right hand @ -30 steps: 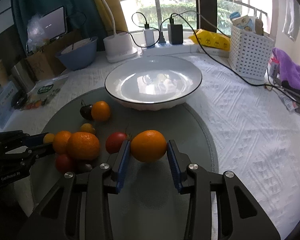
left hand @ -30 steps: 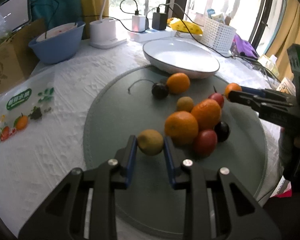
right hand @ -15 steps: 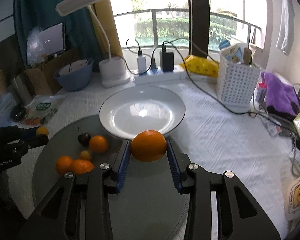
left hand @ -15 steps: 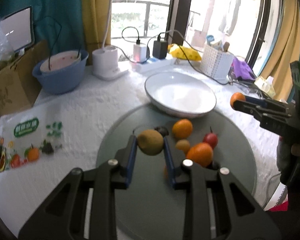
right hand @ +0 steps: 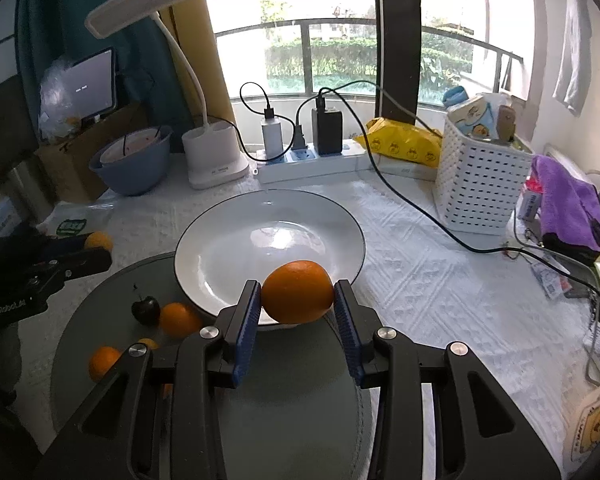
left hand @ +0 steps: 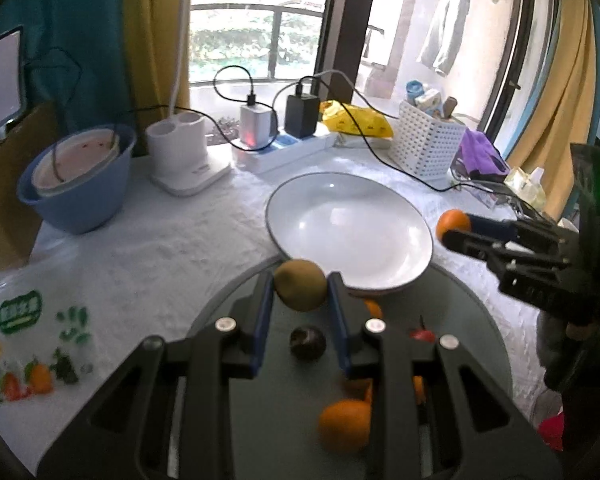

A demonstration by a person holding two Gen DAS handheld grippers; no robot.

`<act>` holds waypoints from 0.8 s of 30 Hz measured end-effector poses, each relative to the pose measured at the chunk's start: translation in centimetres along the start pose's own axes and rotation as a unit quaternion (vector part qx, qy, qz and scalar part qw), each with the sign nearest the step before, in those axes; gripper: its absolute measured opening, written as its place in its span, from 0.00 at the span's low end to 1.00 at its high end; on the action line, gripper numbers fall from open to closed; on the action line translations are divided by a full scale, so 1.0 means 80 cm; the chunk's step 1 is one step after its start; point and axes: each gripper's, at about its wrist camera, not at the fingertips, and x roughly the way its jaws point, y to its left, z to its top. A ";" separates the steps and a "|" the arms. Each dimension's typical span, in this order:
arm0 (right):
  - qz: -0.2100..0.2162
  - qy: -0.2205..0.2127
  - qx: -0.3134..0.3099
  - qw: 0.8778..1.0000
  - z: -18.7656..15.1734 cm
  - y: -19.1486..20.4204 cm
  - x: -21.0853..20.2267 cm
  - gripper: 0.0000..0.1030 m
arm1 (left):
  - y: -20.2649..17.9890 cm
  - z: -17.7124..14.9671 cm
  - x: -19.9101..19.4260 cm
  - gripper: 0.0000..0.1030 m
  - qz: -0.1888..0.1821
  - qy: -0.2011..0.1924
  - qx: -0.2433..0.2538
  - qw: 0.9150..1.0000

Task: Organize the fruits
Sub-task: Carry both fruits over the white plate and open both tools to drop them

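My left gripper (left hand: 301, 292) is shut on a brownish-green kiwi (left hand: 300, 285), held in the air at the near rim of the empty white plate (left hand: 350, 222). My right gripper (right hand: 297, 296) is shut on an orange (right hand: 298, 291), lifted over the plate's (right hand: 224, 240) near edge. Each gripper shows in the other's view: the right one (left hand: 446, 228) with its orange at the plate's right, the left one (right hand: 96, 250) at the left edge. Loose fruit stays on the round grey mat (right hand: 292, 416): a dark plum (right hand: 145, 309), oranges (right hand: 179, 319) and a red fruit (left hand: 422, 334).
Behind the plate stand a power strip with chargers (right hand: 300, 152), a white lamp base (right hand: 214, 158), a blue bowl (left hand: 78, 178), a white basket (right hand: 480, 184) and a yellow bag (right hand: 404, 142). A black cable (right hand: 420, 208) crosses the cloth at right. A printed fruit bag (left hand: 24, 344) lies left.
Both grippers rose from the mat with their fruit and moved forward toward the white plate. The loose fruit on the mat now lies below and behind the fingers.
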 end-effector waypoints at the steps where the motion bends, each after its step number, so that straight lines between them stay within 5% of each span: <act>1: 0.001 0.002 0.000 1.000 0.002 0.000 0.005 0.39 | -0.002 0.003 0.006 0.27 -0.004 0.002 0.001 1.000; 24: 0.012 0.015 0.009 1.000 0.018 -0.004 0.043 0.41 | -0.023 0.034 0.069 0.34 -0.036 0.030 0.022 0.999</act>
